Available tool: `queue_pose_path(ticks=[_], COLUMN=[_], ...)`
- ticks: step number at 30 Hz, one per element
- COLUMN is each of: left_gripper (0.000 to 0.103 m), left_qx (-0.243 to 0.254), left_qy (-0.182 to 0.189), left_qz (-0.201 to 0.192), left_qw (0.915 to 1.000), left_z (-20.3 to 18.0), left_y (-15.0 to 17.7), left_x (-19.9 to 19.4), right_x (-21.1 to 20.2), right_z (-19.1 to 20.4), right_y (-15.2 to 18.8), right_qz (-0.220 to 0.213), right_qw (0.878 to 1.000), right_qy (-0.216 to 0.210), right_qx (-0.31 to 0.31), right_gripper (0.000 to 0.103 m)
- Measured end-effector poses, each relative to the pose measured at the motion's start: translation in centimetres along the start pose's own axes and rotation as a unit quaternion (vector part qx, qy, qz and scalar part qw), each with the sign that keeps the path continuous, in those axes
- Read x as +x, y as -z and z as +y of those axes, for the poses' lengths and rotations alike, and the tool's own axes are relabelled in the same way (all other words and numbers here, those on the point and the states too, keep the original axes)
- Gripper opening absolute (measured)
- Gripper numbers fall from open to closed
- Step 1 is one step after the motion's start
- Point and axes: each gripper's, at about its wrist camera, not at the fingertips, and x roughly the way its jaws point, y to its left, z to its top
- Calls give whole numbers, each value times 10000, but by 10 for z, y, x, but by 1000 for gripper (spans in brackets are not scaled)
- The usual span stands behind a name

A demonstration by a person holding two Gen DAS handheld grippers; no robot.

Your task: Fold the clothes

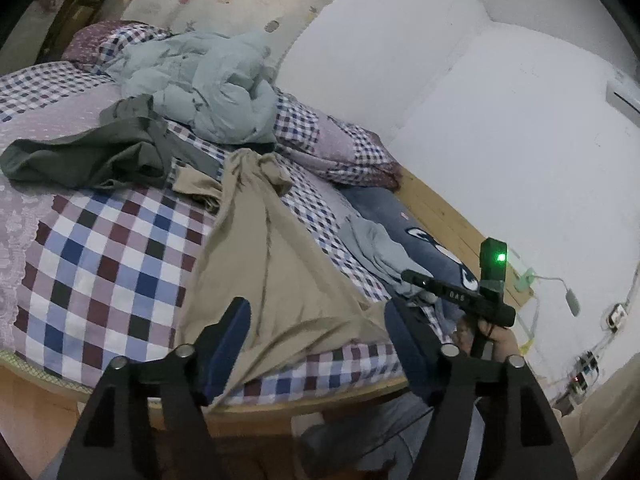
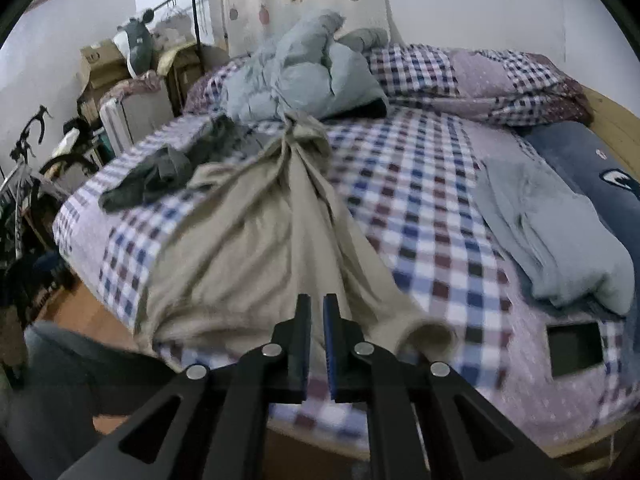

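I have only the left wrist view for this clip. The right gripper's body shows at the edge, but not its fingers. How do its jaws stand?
Observer: The right gripper has its fingers almost together with a narrow gap, over the near end of the beige garment. I see no cloth pinched.
Operator: Anything else on the bed near it?
Observer: A flat dark rectangular object lies on the checked bedspread near the front edge, right of the gripper in that view.
Operator: And beside the bed?
Observer: A bicycle stands on the floor at the far left.
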Motion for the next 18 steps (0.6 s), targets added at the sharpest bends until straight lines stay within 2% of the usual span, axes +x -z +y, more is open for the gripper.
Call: queue_pose_path(ticks=[2,4,7,12,15,18], left_gripper=[79,79,83,85,87,89], left_qx=[-27,26,205,417,593,701], left_qy=[-95,-139,-216,-357,-472,-558], left_qz=[-36,-88,-219,-292,-339,-347], left_qw=[9999,9999,9993,9981,9966,9954], left_z=[1,0,-7,-16,-21,-24], left_y=[-4,-11,-23,-48,-62,-75], left_x=[5,12,23,53,73,96], right_x=[11,24,44,72,87,103], right_z=[4,7,13,18,16,14], right_y=[-14,-29,-48,-78,-91,-104], right_qz=[-128,-245,-357,-520,-533,-555], right_qw=[9999,9995,9991,9985,9984,9981], right_qy=[-76,-152,-196,-104,28,129], right_qx=[66,123,112,95,166,247], right_gripper=[19,36,43,45,53,58])
